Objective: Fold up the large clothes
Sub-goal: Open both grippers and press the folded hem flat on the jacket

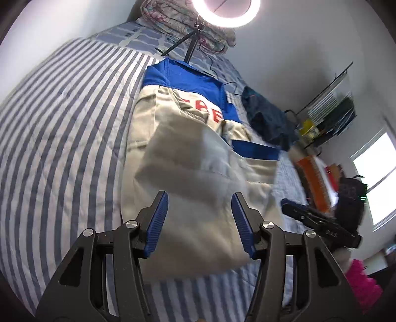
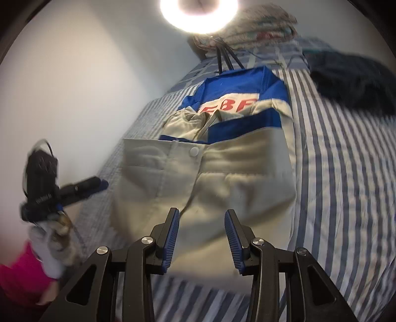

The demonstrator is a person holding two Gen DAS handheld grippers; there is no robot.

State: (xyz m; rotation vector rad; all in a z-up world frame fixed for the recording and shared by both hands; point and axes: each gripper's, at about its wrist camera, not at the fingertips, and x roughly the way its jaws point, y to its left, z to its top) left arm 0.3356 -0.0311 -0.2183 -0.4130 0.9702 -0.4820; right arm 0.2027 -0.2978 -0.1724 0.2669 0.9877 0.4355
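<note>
A large beige and blue jacket point(image 1: 183, 161) with red letters lies on the striped bed point(image 1: 61, 111), its sides folded inward. My left gripper point(image 1: 200, 198) is open and empty, held above the jacket's near hem. My right gripper point(image 2: 201, 214) is open and empty too, above the near hem of the jacket point(image 2: 222, 173). The right gripper also shows in the left wrist view point(image 1: 292, 206) beside the jacket's right edge. The left gripper shows in the right wrist view point(image 2: 99, 183) at the jacket's left edge.
A ring light point(image 1: 226, 12) on a tripod stands at the bed's far end before a folded quilt point(image 1: 183, 22). A dark blue garment point(image 1: 269, 119) lies on the bed to the right. A shelf point(image 1: 329, 109) and a window point(image 1: 376, 173) are at right.
</note>
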